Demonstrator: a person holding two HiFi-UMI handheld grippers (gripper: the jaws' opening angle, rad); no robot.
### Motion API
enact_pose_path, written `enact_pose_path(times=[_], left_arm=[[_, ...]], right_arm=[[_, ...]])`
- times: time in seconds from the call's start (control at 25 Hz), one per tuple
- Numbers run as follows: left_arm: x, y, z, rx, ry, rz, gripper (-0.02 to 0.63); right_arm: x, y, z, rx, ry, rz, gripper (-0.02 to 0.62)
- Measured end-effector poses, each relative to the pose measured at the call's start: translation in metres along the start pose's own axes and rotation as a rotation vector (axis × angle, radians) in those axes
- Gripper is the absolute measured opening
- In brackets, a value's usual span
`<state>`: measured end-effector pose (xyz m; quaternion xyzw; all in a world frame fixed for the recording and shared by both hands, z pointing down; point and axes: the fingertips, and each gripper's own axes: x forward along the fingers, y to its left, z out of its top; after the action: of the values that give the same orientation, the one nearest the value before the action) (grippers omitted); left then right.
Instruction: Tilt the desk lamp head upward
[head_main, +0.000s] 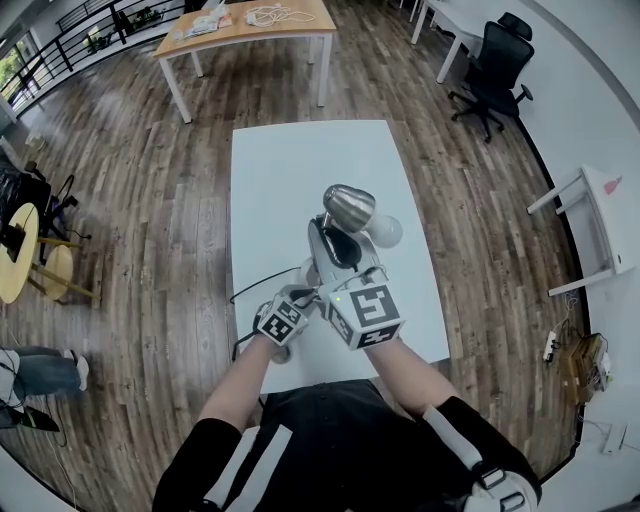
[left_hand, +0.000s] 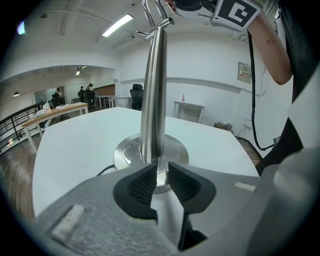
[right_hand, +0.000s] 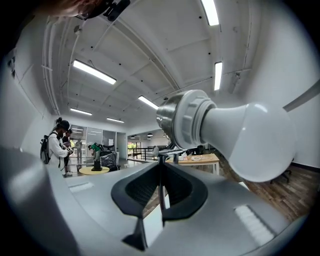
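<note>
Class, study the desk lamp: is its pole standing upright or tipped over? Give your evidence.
Upright. The pole rises straight from its round base, which sits flat on the white table.

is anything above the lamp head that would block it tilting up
Nothing visible. Only open air lies above the lamp head and its bulb. The right gripper has its jaws shut on the thin rod under it.
</note>
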<state>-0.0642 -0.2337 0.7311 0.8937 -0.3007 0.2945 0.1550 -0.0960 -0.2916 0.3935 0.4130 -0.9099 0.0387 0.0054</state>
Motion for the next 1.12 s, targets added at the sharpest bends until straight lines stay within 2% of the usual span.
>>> enact_pose_path(times=[0.68,0.8,0.92,1.12], left_arm=[[0.002,0.001,0.004,-0.011,-0.028,-0.007,0.077],[-0.001,0.005,0.006,-0.059,-0.048,-0.003,0.060],[-0.004,0.010,0.010,-0.149,-0.083,0.007,0.061],[-0.028,0.020,0.028,-0.191,-0.178,0.095,0.063]], right_arm=[[0.013,0.007,-0.003,-0.082,0.030,0.039,0.026],[0.010,0.006,-0.004,-0.092,0.017,0.038,0.034],[0.001,0.002,-0.009,-0.100,0.010,0.039,0.109],[-0.025,-0.009,-0.025,-0.063,0.041,0.051,0.105]])
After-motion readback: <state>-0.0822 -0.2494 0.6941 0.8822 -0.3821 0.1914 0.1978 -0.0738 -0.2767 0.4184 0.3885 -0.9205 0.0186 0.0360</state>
